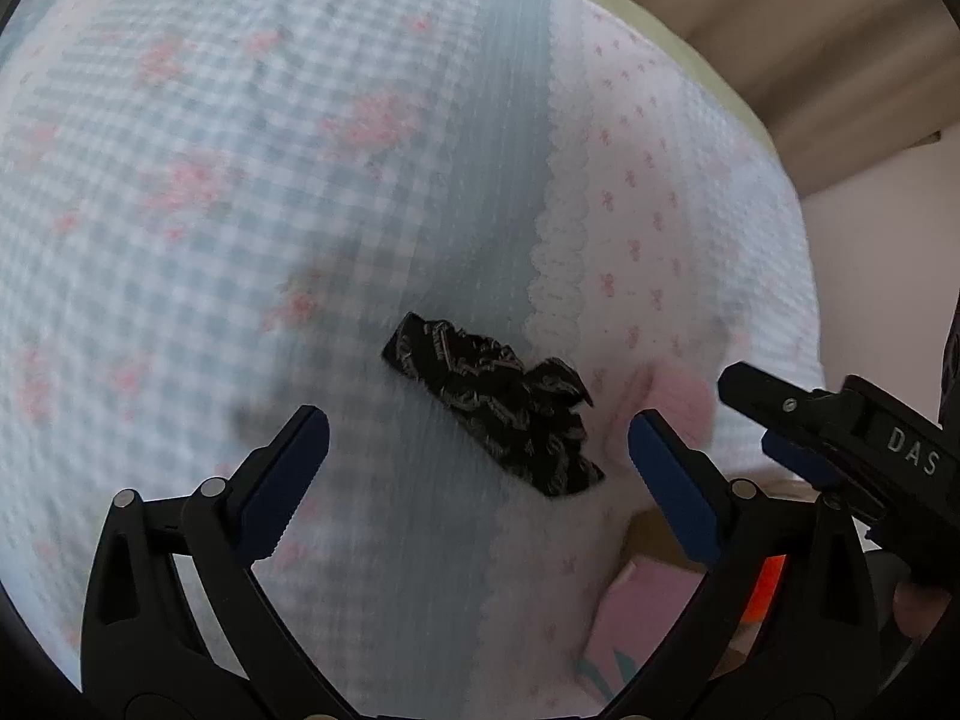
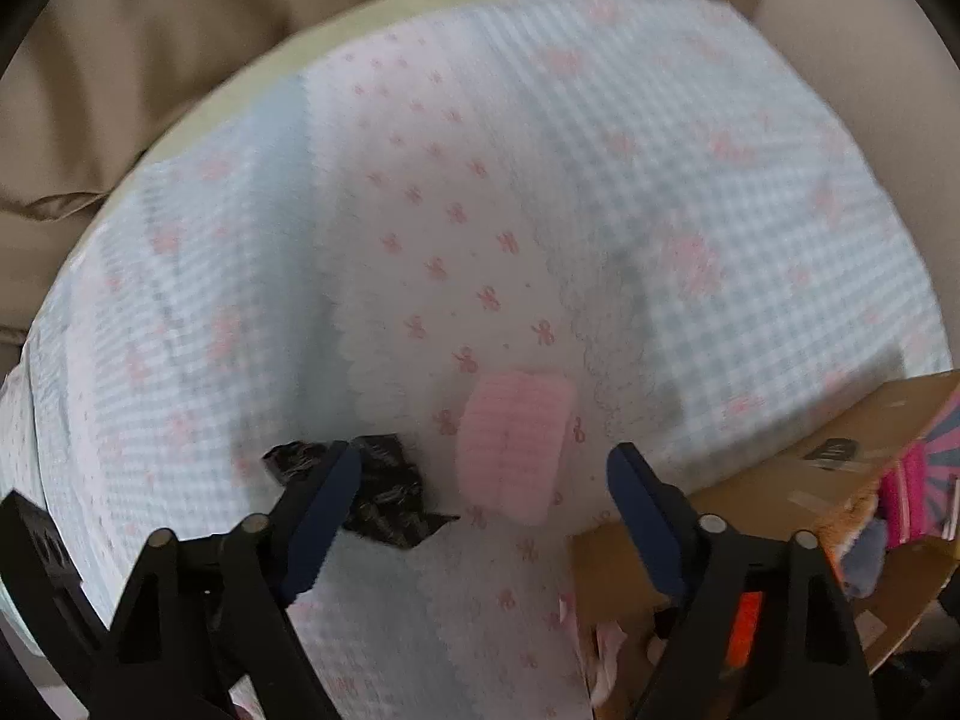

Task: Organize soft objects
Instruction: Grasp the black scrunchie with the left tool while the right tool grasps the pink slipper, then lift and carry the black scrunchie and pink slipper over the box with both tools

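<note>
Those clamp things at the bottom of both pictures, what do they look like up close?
Each gripper is a black plastic frame of curved, hollow arms joined by silver round pins. The left gripper has two fingers faced with dark blue, finely ridged pads. The right gripper looks the same, with an orange patch low on its frame; from the left view its side shows white letters "DAS".

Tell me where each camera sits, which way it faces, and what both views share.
Left wrist: sits on the left gripper, open, looking down at the black cloth on the bedspread; the right gripper shows at right.
Right wrist: sits on the right gripper, open, looking down at the pink cloth; a cardboard box lies at right.
Shared: black cloth, pink cloth, bedspread.
</note>
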A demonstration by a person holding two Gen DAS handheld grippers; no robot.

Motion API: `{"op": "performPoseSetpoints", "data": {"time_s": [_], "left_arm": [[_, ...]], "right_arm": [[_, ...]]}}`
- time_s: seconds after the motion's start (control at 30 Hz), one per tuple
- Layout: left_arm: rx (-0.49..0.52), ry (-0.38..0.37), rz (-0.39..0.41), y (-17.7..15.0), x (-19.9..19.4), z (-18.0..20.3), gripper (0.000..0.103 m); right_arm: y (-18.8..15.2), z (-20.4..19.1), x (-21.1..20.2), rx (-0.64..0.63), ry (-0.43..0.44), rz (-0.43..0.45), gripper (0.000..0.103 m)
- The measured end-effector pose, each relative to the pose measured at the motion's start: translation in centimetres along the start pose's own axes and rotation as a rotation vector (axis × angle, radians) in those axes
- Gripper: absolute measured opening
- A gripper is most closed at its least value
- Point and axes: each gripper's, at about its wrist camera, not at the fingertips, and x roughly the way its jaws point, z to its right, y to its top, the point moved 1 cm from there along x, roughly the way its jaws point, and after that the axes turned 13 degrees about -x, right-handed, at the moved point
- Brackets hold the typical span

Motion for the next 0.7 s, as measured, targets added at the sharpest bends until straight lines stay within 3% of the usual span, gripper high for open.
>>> {"op": "performPoseSetpoints", "data": {"time_s": [0.2,0.33,0.4,0.47,0.57,0.7], "left_arm": [[-0.02,0.011,0.004,0.4,4.0,0.6,0.089],[-0.018,0.03,-0.018,0.1,6.2,0.9,0.066],[-0.009,0.035,-0.012,0.1,6.8,1.1,0.059],[0.008,0.051,0.003,-0.1,7.0,1.3,0.045],[0.039,0.064,0.019,-0.2,7.0,1.6,0.042],[0.054,0.055,0.018,0.0,6.8,1.4,0.04]], "right_arm": [[0.6,0.5,4.0,0.041,0.003,-0.077,0.067],[0.7,1.0,5.8,0.07,0.014,-0.103,0.065],[0.6,1.1,6.9,0.076,0.003,-0.127,0.061],[0.3,1.3,7.7,0.085,-0.013,-0.144,0.056],[-0.1,1.4,8.3,0.074,-0.047,-0.136,0.043],[-0.7,1.1,8.1,0.049,-0.064,-0.105,0.042]]}}
